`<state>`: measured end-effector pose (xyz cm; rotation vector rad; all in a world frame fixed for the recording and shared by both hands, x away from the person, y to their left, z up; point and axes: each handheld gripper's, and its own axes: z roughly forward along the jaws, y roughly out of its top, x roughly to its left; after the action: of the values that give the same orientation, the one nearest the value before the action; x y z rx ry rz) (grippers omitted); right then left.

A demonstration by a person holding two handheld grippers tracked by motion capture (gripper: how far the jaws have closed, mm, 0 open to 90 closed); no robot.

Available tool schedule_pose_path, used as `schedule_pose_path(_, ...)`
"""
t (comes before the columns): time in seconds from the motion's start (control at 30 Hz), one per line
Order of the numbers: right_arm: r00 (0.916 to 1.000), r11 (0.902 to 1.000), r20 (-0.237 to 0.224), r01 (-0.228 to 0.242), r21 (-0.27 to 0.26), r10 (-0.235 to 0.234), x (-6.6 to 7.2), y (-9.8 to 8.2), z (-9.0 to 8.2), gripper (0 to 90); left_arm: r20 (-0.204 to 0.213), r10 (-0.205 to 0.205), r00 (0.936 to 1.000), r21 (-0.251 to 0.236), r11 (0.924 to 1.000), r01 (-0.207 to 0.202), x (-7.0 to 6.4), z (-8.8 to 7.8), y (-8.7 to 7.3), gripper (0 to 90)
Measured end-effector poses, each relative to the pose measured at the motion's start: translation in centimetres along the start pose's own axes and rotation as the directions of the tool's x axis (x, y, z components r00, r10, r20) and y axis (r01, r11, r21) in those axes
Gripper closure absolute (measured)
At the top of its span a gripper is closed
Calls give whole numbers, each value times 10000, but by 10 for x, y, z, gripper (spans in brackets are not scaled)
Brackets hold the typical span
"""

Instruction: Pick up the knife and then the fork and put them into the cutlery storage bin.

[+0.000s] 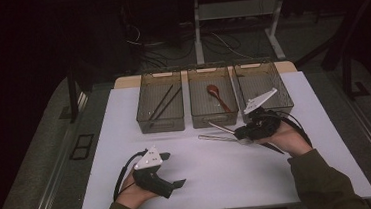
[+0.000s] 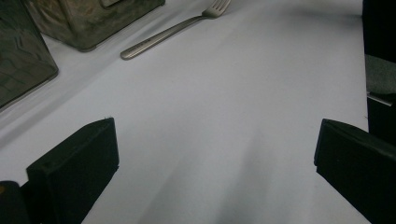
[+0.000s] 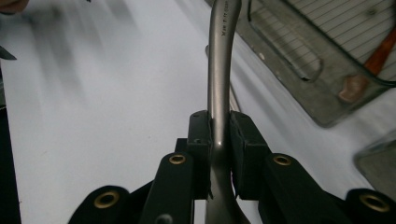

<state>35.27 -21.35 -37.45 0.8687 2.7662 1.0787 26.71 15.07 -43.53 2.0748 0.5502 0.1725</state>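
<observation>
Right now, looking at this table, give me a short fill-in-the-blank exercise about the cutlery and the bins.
1. The right gripper is shut on a metal ____.
2. The middle bin holds a wooden ____.
3. The left bin holds a pair of ____.
4. The left gripper has its jaws ____.

Missing words: fork; spoon; chopsticks; open
</observation>
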Motion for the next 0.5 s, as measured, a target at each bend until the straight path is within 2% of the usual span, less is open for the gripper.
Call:
schedule_pose_path(0.1, 9998, 9997, 96, -154, -188, 156, -5, 0, -6, 796, -21, -29, 10000, 30, 10000, 29, 2, -1, 0, 0)
schedule_pose_path(0.3, 9973, 9980, 610, -365, -515, 397, -18, 3, -23, 796, -98, -59, 9999, -52, 10000, 58, 7, -2, -1, 0)
schedule_pose_path(0.37, 9943, 9969, 947, -434, -654, 495, -23, 4, -28, 796, -87, -92, 9999, -37, 10000, 91, 8, -1, -2, 0)
schedule_pose_path(0.5, 9880, 9946, 1324, -704, -765, 801, -35, 8, -35, 796, -90, -144, 9999, -71, 9999, 144, 9, -1, -2, 0)
